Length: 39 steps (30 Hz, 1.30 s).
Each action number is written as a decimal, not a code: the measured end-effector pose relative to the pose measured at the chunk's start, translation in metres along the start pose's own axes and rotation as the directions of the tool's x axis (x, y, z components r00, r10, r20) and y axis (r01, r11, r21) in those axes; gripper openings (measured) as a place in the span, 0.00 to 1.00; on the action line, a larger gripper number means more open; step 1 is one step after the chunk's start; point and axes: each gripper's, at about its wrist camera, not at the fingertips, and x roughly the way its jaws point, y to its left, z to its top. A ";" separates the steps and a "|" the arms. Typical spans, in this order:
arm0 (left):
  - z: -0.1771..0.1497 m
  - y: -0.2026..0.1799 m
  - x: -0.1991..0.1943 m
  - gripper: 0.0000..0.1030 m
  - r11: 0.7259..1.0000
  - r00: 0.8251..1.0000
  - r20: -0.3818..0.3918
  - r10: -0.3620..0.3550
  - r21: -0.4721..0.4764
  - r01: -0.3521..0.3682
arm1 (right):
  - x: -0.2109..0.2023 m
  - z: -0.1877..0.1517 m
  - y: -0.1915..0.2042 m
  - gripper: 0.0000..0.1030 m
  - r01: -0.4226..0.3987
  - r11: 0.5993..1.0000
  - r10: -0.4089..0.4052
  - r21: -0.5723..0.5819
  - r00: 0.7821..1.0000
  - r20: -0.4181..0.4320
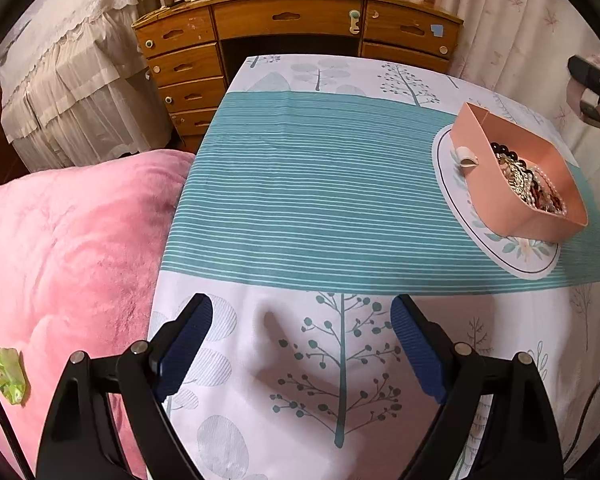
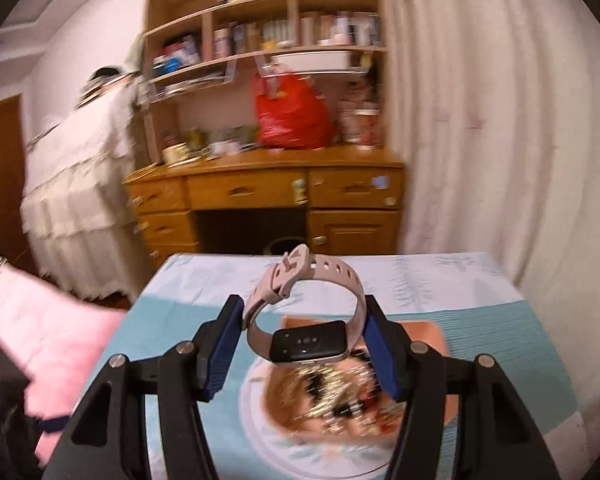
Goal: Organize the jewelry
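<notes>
A peach box (image 1: 528,184) full of tangled jewelry (image 1: 528,186) stands on a round printed mat (image 1: 452,156) at the table's right. In the right wrist view my right gripper (image 2: 304,320) is shut on a beige-strapped smartwatch (image 2: 308,344), its blue pads pressing the strap loop on both sides. The watch hangs in the air above the blurred box (image 2: 432,332) and jewelry (image 2: 340,396). In the left wrist view the right gripper (image 1: 592,92) shows at the far right edge, above the box. My left gripper (image 1: 302,320) stands open over the near part of the cloth, nothing between its fingers.
A teal-striped, tree-printed cloth (image 1: 300,200) covers the table. A pink blanket (image 1: 68,260) with a green scrap (image 1: 8,376) lies to its left. Beyond the far edge stand a wooden desk (image 1: 292,24) with drawers, cluttered shelves (image 2: 260,32) and a red bag (image 2: 292,116). Curtains (image 2: 480,120) hang at the right.
</notes>
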 end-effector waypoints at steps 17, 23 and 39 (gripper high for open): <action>-0.024 -0.035 -0.009 0.87 0.996 0.998 -0.057 0.033 0.088 -0.027 | 0.011 -0.078 -0.040 0.79 0.016 0.989 0.045 0.150 0.917 -0.397; -0.047 -0.057 -0.026 0.87 0.994 0.970 -0.244 0.010 0.104 0.016 | -0.016 -0.125 -0.046 0.87 -0.031 0.984 0.120 0.174 0.837 -0.533; -0.047 -0.103 -0.162 0.88 0.998 0.977 -0.205 -0.065 -0.015 0.063 | -0.127 -0.112 -0.117 0.95 0.072 0.992 0.041 0.103 0.591 -0.805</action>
